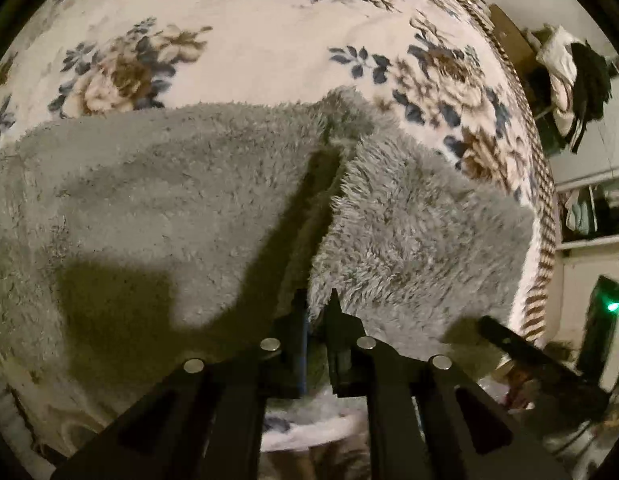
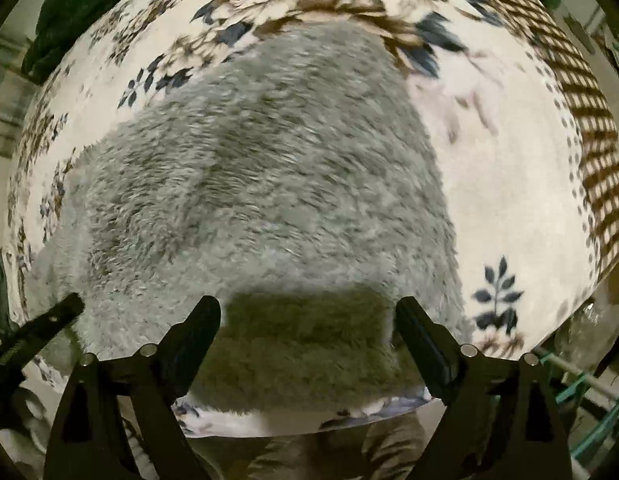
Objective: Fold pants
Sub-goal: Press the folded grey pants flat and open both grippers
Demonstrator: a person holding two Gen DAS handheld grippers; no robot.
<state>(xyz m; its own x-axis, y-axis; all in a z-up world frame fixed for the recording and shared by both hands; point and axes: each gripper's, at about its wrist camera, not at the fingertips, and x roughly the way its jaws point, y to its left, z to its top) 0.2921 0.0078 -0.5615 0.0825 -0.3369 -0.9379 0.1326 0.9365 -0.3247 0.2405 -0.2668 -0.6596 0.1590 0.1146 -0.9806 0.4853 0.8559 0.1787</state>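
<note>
Fluffy grey pants [image 1: 157, 200] lie spread on a floral blanket [image 1: 249, 40]. My left gripper [image 1: 316, 306] is shut on an edge of the pants and lifts a flap [image 1: 409, 240] that folds over to the right. In the right wrist view the pants [image 2: 269, 180] fill the centre. My right gripper [image 2: 307, 312] is open and empty just above the near edge of the pants, its fingers wide apart on either side of a shadowed patch.
The blanket's checked border [image 2: 589, 140] marks the bed's right edge. Clothes hang at the right [image 1: 569, 76] by shelves. A dark device with a green light [image 1: 607, 308] stands low right. The other gripper's finger [image 2: 41, 328] shows at left.
</note>
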